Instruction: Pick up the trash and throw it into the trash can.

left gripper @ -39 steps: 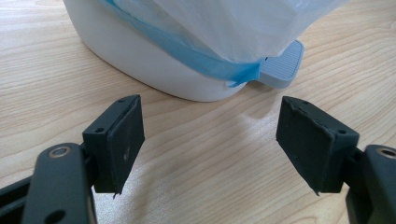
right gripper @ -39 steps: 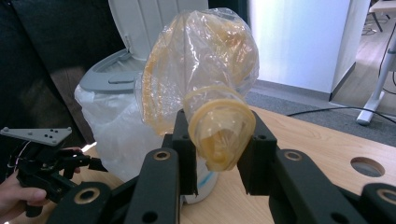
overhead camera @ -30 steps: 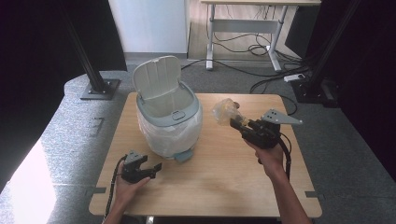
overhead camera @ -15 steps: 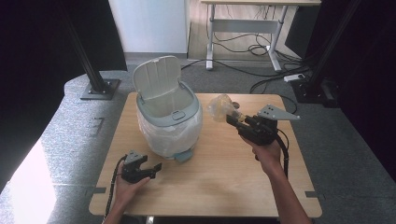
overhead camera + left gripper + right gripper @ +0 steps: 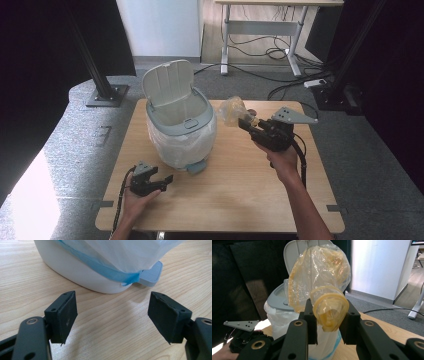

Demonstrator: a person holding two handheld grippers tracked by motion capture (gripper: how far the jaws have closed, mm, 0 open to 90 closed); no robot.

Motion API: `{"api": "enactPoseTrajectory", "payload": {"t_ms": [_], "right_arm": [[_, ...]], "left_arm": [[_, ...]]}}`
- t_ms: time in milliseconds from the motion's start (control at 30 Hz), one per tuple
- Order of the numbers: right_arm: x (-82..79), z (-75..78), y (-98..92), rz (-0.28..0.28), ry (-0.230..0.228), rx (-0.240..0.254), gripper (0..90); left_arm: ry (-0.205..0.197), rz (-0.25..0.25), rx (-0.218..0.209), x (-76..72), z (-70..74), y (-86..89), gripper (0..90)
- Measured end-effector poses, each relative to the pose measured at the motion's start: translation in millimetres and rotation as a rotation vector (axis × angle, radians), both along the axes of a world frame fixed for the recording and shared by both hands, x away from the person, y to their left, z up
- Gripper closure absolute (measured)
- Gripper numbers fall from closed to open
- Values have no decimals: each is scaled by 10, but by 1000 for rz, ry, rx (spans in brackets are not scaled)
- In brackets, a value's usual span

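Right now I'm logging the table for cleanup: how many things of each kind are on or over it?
Pedal bins: 1
White bin liners: 1
Crumpled yellowish plastic bags: 1
Handheld grippers: 2, left, right
Total: 5

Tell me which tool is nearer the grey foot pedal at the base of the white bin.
Left. The left tool rests on the table just in front of the grey foot pedal, jaws open. The right tool is up beside the bin's rim, holding a crumpled yellowish plastic bag.

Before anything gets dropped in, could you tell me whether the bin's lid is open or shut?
Open. The bin's lid stands tipped back above the grey rim, leaving the mouth uncovered; the white liner hangs over its sides.
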State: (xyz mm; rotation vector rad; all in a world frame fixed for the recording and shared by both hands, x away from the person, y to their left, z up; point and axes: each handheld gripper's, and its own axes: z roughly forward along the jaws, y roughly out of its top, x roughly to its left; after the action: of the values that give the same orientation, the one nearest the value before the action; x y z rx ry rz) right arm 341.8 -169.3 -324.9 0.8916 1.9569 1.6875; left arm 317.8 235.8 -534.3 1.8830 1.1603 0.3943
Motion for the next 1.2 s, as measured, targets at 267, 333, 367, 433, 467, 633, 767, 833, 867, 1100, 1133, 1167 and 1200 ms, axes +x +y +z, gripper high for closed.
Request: {"api": "enactPoseTrajectory", "payload": {"t_ms": [267, 333, 367, 433, 467, 633, 767, 833, 867, 1100, 1133, 1167, 1200], "right_arm": [[24, 56, 97, 12, -9, -10, 707], [35, 63, 120, 14, -9, -12, 707], [45, 67, 139, 15, -10, -13, 707], [62, 74, 167, 20, -7, -16, 708], [68, 76, 180, 19, -7, -18, 707], [104, 100, 250, 34, -3, -15, 707], [131, 117, 302, 42, 4, -6, 706], [140, 119, 327, 46, 5, -6, 706], [146, 120, 342, 47, 6, -7, 706], [193, 136, 423, 56, 13, 3, 703], [200, 139, 436, 56, 14, 1, 702], [208, 141, 452, 57, 13, 1, 702], [216, 143, 468, 59, 15, 0, 701]], "left_arm": [[-2, 2, -3, 0, 2, 7, 233], [-1, 1, -1, 0, 4, 12, 233], [-1, 1, -2, 0, 5, 13, 233], [-1, 3, -4, 0, 5, 16, 234], [-2, 4, -5, 0, 5, 19, 233], [-1, 5, -8, 2, 5, 30, 234], [-1, 5, -9, 2, 5, 35, 234], [-2, 5, -9, 2, 6, 36, 234], [-2, 6, -9, 2, 6, 36, 237], [-1, 4, -11, 3, 4, 38, 240], [-1, 3, -12, 3, 5, 38, 240], [-1, 2, -13, 3, 5, 38, 239], [-2, 2, -13, 2, 5, 38, 239]]}}
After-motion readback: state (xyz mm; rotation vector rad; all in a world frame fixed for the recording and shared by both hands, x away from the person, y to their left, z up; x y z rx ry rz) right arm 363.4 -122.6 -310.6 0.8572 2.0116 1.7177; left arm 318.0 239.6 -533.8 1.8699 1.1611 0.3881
